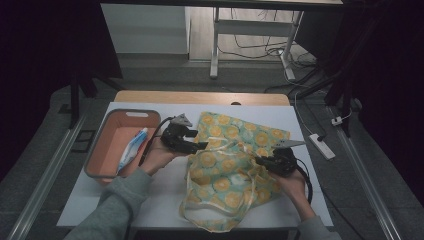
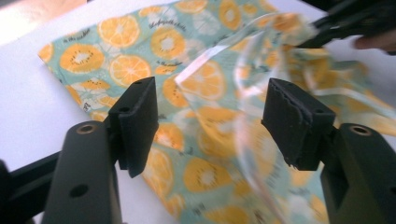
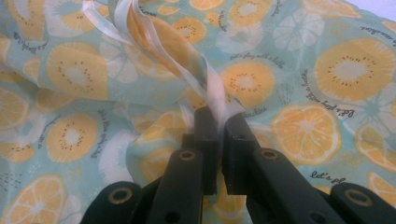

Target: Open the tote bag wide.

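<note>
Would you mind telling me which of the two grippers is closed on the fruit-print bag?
The right gripper: its fingers pinch the fruit-print bag at its pale strap, while the left gripper is open.

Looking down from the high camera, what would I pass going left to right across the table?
Orange basket with a blue-white packet in it → left gripper → citrus-print cloth bag → right gripper → white power strip on the floor.

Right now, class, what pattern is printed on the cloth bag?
Orange citrus slices on pale turquoise cloth bag, with small script lettering; clearest in the right gripper view.
</note>
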